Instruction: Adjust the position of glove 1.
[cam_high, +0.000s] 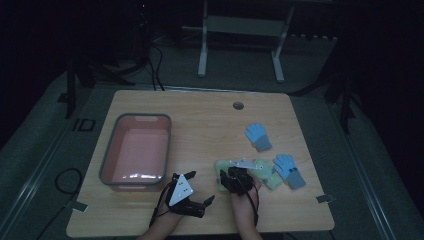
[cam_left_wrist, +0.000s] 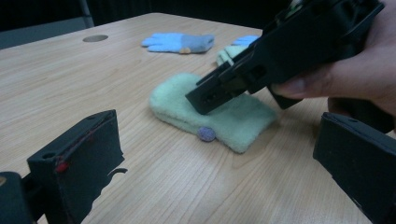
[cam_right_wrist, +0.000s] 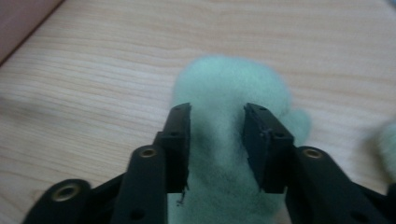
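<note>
Right gripper view: right gripper (cam_right_wrist: 217, 144), jaws parted, straddles the green mitten (cam_right_wrist: 233, 93) to pinch it; left gripper (cam_left_wrist: 205, 182) waits wide open.

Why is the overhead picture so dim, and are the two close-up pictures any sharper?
High view: the room is dark, so only the table catches light, with a pale glare inside the pink bin. Left gripper view: brighter, with the green mitten fairly crisp and the blue glove behind it softer. Right gripper view: the mitten's fuzz blurs close up, while the right gripper reads sharper.
</note>
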